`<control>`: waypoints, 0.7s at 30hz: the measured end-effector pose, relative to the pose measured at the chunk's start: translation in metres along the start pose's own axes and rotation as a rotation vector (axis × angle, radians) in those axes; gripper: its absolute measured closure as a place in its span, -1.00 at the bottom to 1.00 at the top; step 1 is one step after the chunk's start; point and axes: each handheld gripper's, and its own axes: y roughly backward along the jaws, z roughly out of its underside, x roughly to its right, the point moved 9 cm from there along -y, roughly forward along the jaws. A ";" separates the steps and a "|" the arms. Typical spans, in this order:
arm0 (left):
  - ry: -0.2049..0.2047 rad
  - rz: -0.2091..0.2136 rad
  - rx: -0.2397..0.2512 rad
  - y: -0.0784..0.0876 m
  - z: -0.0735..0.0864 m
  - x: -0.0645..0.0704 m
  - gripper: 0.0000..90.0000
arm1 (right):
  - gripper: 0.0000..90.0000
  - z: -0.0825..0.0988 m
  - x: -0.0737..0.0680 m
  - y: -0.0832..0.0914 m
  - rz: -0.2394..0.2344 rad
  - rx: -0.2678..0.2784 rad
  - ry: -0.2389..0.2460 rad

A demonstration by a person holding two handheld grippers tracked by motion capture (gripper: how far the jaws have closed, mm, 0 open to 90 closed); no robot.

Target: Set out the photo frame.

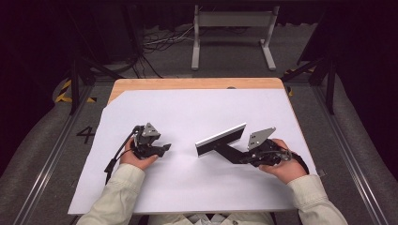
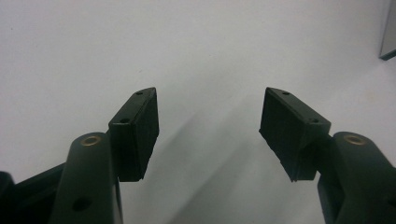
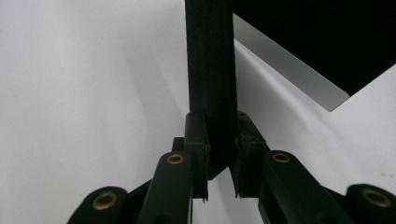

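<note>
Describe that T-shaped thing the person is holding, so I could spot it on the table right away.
Start at the white sheet covering the wooden table, then look right of its centre. There the right tool clamps the black flat handle of a squeegee-like scraper with a long silver-edged blade. It is the sheet's one loose object; the left tool is open and empty.

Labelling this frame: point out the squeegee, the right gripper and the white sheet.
squeegee (image 1: 220,139): high view, on its long blade.
right gripper (image 3: 219,163): right gripper view, between its fingertips at the handle.
white sheet (image 1: 187,112): high view, on a bare part.
</note>
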 end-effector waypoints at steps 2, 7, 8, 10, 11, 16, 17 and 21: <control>0.001 -0.001 0.000 0.000 0.000 0.000 -0.16 | 0.74 0.001 0.000 -0.001 0.003 -0.004 0.001; 0.000 0.000 0.000 0.000 0.000 0.000 -0.16 | 0.72 0.003 0.001 -0.002 0.003 -0.017 -0.002; -0.002 -0.002 0.000 0.000 0.000 0.000 -0.16 | 0.72 0.004 0.002 -0.002 0.006 -0.018 -0.003; -0.003 -0.001 -0.002 0.000 0.000 0.000 -0.16 | 0.70 0.004 0.002 -0.003 0.009 -0.021 -0.004; -0.004 0.000 -0.003 0.000 0.000 0.001 -0.16 | 0.69 0.005 0.003 -0.003 0.009 -0.021 -0.009; -0.014 0.000 -0.009 -0.002 -0.002 0.006 -0.15 | 0.67 0.008 0.004 -0.005 0.016 -0.035 -0.012; -0.020 0.000 -0.014 -0.002 -0.002 0.007 -0.15 | 0.67 0.008 0.004 -0.006 0.015 -0.037 -0.011; -0.018 0.001 -0.014 -0.003 -0.003 0.009 -0.15 | 0.66 0.009 0.005 -0.006 0.020 -0.040 -0.010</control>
